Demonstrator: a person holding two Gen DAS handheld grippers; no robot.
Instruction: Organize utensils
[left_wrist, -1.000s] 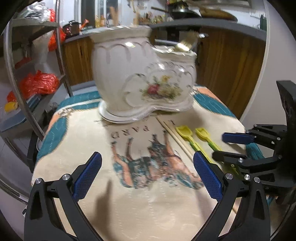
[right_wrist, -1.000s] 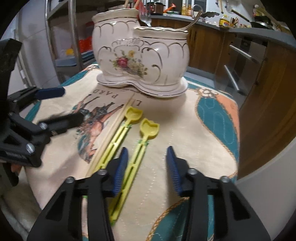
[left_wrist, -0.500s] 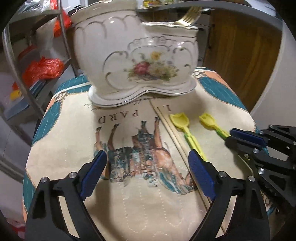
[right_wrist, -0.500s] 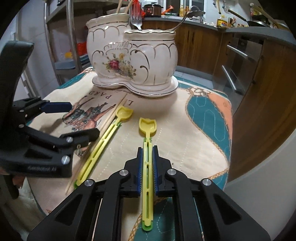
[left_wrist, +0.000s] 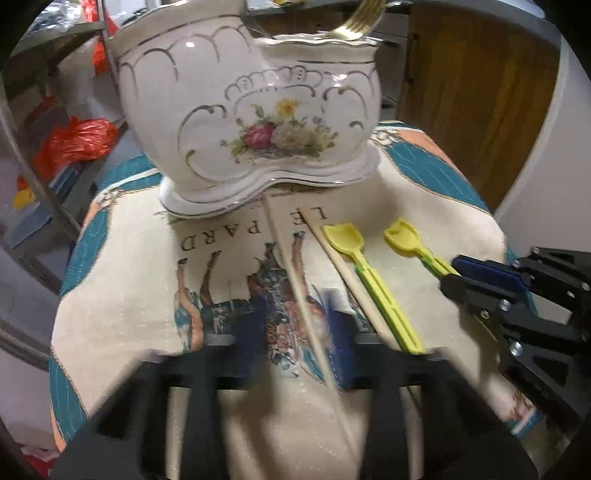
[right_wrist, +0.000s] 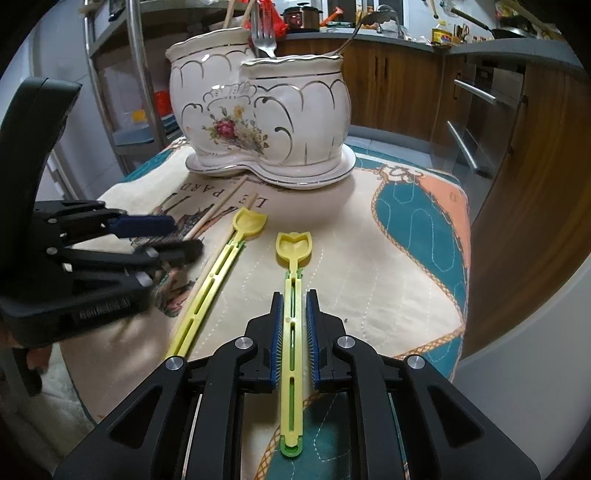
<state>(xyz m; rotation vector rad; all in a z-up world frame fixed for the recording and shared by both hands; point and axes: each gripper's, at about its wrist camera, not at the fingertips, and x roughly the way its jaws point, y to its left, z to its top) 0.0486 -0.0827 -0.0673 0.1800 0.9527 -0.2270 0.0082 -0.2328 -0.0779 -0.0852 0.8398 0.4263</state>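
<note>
Blue-padded, your right gripper (right_wrist: 294, 334) is pinching the yellow scoop (right_wrist: 293, 291) on the desk (right_wrist: 369, 280); lift it level toward the ceramic holder (right_wrist: 266, 122). Your left gripper (left_wrist: 293, 339) is blurred around a chopstick (left_wrist: 295, 291): I cannot tell its grip.

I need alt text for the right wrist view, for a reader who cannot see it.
The right gripper straddles the handle of a yellow spoon lying on a patterned cloth. A second spoon and chopsticks lie left of it, before a white holder.
</note>
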